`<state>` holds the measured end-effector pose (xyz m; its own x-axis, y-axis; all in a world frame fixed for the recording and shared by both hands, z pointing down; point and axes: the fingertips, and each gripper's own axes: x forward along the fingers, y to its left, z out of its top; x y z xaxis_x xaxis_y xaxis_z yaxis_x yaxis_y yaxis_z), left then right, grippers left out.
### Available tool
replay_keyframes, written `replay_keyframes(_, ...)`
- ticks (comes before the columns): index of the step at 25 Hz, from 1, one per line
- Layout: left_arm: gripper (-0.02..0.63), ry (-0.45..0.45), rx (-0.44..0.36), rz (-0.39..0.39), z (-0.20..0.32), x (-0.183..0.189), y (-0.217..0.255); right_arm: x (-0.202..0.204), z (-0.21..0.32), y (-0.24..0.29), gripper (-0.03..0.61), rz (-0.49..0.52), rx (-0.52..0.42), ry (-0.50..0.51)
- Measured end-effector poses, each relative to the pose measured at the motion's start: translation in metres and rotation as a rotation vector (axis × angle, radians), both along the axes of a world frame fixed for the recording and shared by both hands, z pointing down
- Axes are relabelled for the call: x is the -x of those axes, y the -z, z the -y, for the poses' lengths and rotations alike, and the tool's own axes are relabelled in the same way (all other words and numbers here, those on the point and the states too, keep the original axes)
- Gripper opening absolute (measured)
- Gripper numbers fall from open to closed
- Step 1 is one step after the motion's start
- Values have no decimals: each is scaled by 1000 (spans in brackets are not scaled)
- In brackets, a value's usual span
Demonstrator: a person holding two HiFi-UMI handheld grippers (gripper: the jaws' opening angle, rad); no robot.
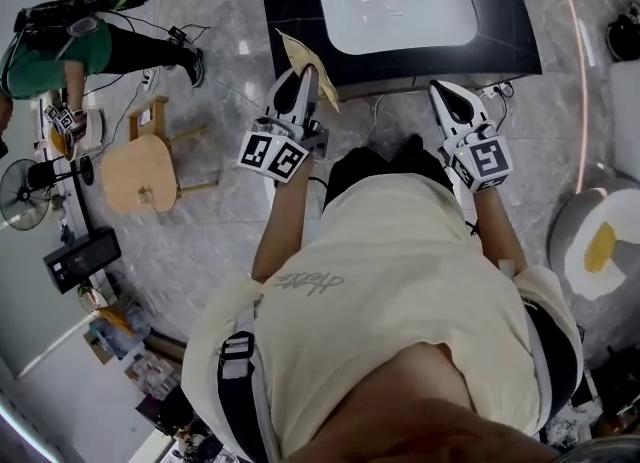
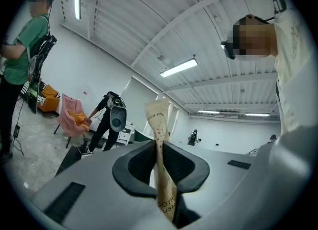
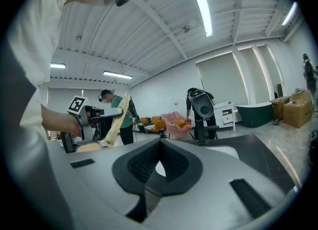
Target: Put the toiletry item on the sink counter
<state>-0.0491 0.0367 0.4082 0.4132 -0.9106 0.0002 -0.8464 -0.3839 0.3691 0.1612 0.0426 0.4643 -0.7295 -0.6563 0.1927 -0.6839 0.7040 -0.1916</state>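
A black sink counter (image 1: 505,21) with a white basin (image 1: 395,6) stands ahead of me. My left gripper (image 1: 305,81) is shut on a tan paper toothbrush packet (image 1: 303,63), which sticks out past the jaws over the counter's near left edge. In the left gripper view the packet (image 2: 159,124) rises upright from between the jaws of the left gripper (image 2: 161,147). My right gripper (image 1: 448,96) hovers at the counter's near right edge, shut and holding nothing. The right gripper view shows its jaws closed (image 3: 159,167), the counter (image 3: 258,154) beyond, and the left gripper (image 3: 97,116) with the packet (image 3: 113,122).
A wooden stool (image 1: 140,171) stands on the marble floor to the left, with a fan (image 1: 20,191) and a person in a green shirt (image 1: 55,56) beyond it. Cables trail near the counter. A white and yellow rounded object (image 1: 600,246) sits at the right.
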Motion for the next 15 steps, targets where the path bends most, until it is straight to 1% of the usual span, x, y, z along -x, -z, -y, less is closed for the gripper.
replay_keyframes(3, 40, 13, 20, -1, 5, 17, -8, 16, 9, -11, -6, -20, 42, 15)
replay_keyframes(5, 40, 22, 25, -4, 9, 33, -12, 32, 14, -10, -6, -29, 44, 35)
replay_keyframes(9, 40, 37, 25, -37, 38, 67, -22, 62, 39, 7, -6, -68, 3, 42)
replay_keyframes(11, 40, 22, 24, -33, 52, 85, -25, 81, 48, 17, -6, -66, -11, 34)
replay_keyframes(15, 40, -13, -24, -57, 105, 103, -19, 103, 85, 22, -6, -105, -34, 32)
